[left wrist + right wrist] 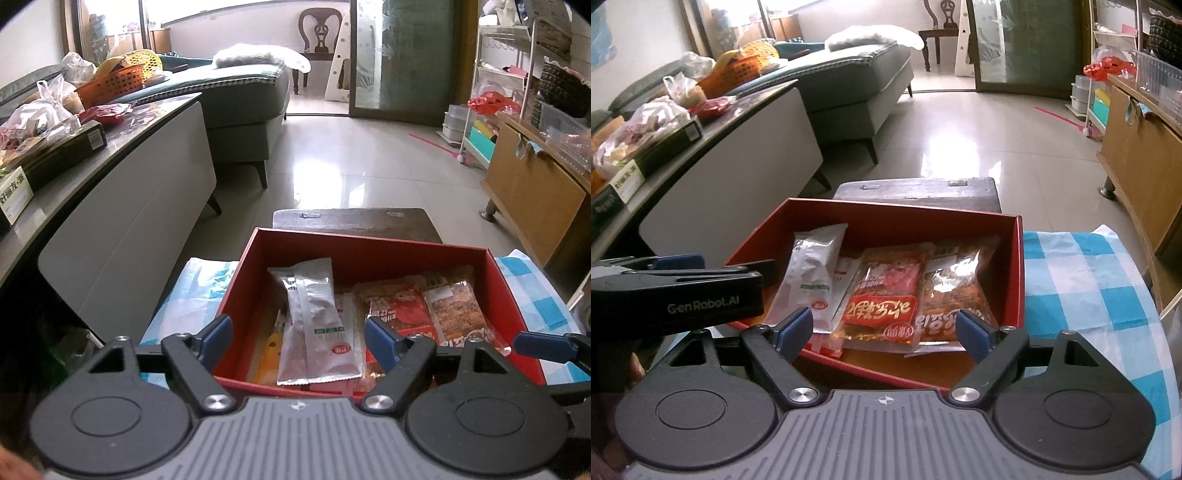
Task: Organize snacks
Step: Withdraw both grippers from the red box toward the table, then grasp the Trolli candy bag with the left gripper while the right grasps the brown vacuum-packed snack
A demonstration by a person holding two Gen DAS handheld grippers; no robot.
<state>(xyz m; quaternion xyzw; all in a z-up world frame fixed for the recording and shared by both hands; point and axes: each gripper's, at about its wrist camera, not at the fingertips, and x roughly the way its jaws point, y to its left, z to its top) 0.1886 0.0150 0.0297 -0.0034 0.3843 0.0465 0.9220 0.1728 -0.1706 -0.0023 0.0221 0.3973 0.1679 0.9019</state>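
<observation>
A red box (pixel 369 242) (pixel 905 210) stands on a blue-and-white checked cloth (pixel 1082 273). Inside lie a silver snack packet (pixel 314 321) (pixel 812 273), a red-labelled packet (pixel 402 314) (pixel 882 299) and an orange clear packet (pixel 458 310) (pixel 953 291), with more packets under them. My left gripper (pixel 299 339) is open and empty, at the box's near edge above the silver packet. My right gripper (pixel 884 332) is open and empty, at the near edge above the red and orange packets. The left gripper's body shows in the right wrist view (pixel 679 291).
A dark stool (pixel 354 221) stands behind the box. A grey counter (pixel 122 206) on the left carries boxes, bags and an orange basket (pixel 110 86). A sofa (pixel 240 96) is further back. A wooden cabinet (pixel 532 192) and wire rack (pixel 495 81) are on the right.
</observation>
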